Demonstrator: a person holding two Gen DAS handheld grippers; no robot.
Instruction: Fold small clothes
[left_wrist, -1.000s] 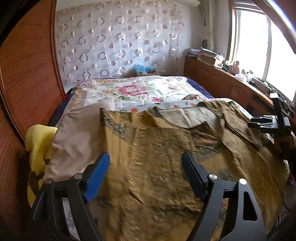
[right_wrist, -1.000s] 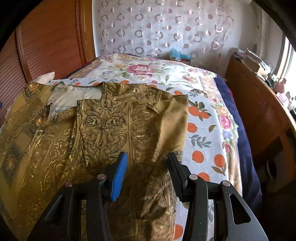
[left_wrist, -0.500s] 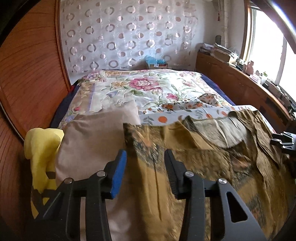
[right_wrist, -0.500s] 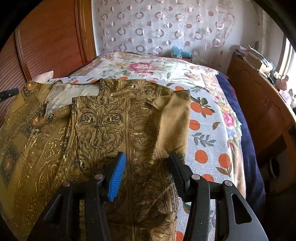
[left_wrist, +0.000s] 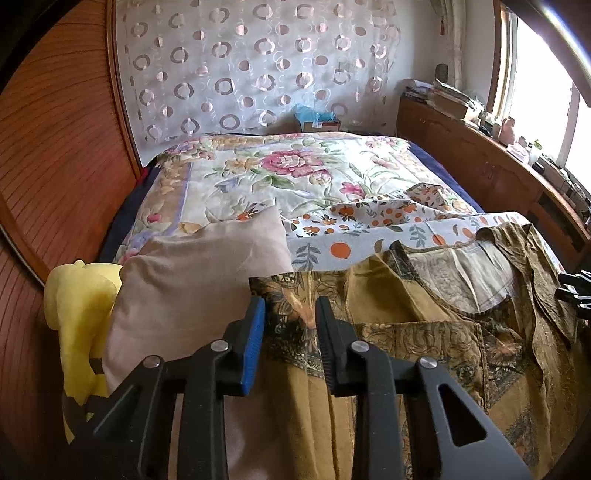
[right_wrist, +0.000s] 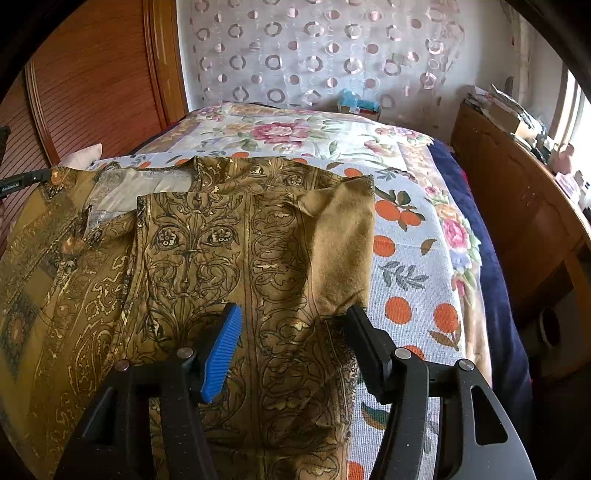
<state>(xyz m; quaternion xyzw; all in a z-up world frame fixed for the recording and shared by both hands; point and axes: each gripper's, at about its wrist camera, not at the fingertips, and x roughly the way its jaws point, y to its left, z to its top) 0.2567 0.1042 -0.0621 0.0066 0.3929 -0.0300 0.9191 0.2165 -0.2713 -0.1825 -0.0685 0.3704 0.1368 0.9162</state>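
Left gripper (left_wrist: 290, 325), its jaws having just been closing, now stands narrow over the left edge of the garment with cloth between the pads, though whether they pinch it I cannot tell; the right gripper (right_wrist: 291, 328), jaws just opening, stands apart above the folded right side, pressing nothing. One olive-gold printed cotton tunic (right_wrist: 229, 258) lies flat on the bed, covered in dark scrollwork and floral medallions, its pale lining showing at the neckline (left_wrist: 461, 273) and its right sleeve folded inward, plain mustard underside up. It spreads across the near end of a bed (left_wrist: 280, 173) dressed in a cream floral quilt with pink roses, over which lies one white sheet dotted with oranges (right_wrist: 413, 266). One beige pillow (left_wrist: 192, 280) sits just beside the tunic's left edge, with one yellow cloth (left_wrist: 79, 314) near it. Reddish wooden panelling (left_wrist: 55, 166) lines the left, a sheer curtain with ring patterns (left_wrist: 258, 66) hangs behind the bed, and a cluttered wooden cabinet (left_wrist: 480, 166) runs under a bright window on the right.
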